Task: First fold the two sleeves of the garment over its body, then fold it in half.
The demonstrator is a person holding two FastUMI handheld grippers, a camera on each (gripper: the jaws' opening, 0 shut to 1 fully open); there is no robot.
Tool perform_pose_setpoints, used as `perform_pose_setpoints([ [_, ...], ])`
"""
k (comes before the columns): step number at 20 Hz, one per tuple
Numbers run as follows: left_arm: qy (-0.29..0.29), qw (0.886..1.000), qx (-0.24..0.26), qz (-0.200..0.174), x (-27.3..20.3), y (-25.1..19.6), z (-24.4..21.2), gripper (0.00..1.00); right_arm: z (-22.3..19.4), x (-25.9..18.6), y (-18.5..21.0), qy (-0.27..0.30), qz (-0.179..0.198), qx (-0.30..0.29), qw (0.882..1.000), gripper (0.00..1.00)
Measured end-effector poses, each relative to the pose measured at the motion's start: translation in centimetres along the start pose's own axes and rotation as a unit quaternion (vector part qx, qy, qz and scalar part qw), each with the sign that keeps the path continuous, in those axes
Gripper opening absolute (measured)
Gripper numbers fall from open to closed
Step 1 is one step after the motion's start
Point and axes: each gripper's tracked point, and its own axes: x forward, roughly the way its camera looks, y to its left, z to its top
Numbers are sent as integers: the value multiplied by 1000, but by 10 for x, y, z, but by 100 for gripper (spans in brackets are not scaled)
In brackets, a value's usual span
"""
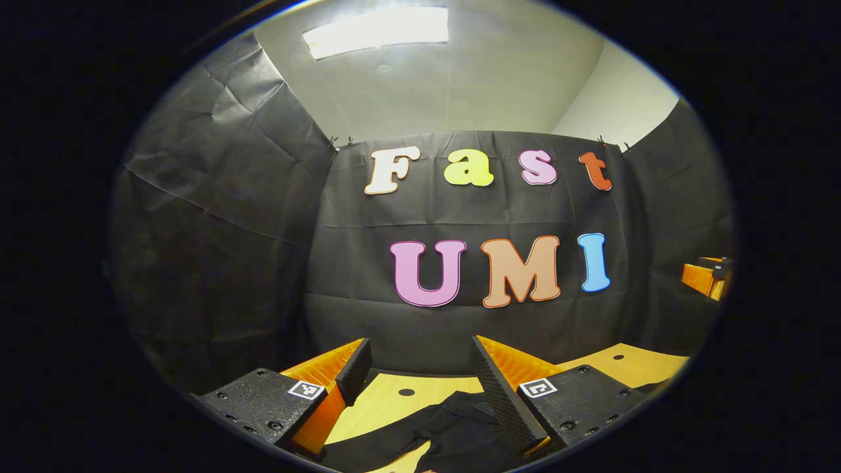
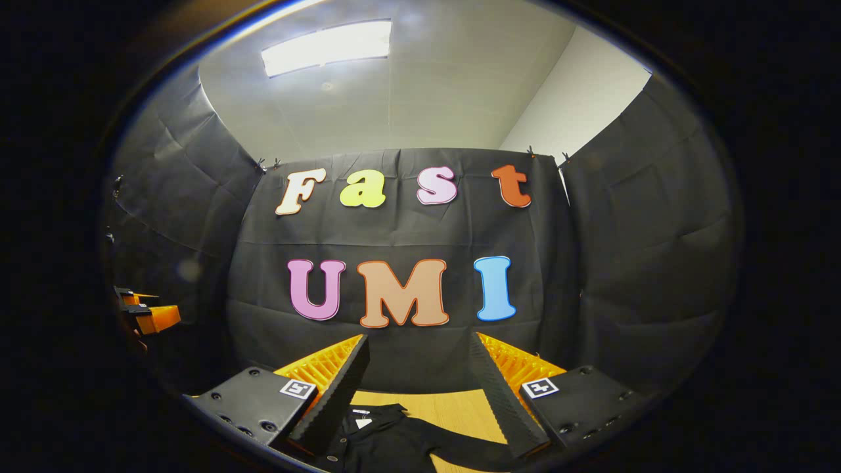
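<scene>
A black garment (image 1: 453, 430) lies on the wooden table (image 1: 387, 397), low in the left gripper view, one sleeve reaching toward the lower left. My left gripper (image 1: 420, 368) hangs above it, open, nothing between its fingers. In the right gripper view the garment's collar end (image 2: 374, 430) with a small white tag shows, and a sleeve stretches right across the table (image 2: 453, 407). My right gripper (image 2: 417, 371) is open and held above the cloth. The other gripper (image 1: 709, 276) appears at the right edge of the left gripper view, and the other gripper (image 2: 144, 312) at the left edge of the right gripper view.
Black cloth walls close the booth behind and on both sides. The table has small dark holes (image 1: 406, 392) in its top. A ceiling light (image 1: 378, 29) glows overhead.
</scene>
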Motion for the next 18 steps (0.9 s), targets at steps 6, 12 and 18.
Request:
perform_pose_setpoints([
  [6,3,1000,-3,-13,9,0,-6,93,-4,-2,-1,6,-13,-3,1000,97],
  [12,0,1000,-11,-27,17,1,-12,93,-6,-3,-7,11,-38,-8,999,97],
  [18,10,999,-16,-44,23,0,-22,93,-12,-1,-15,11,-65,0,998,97],
])
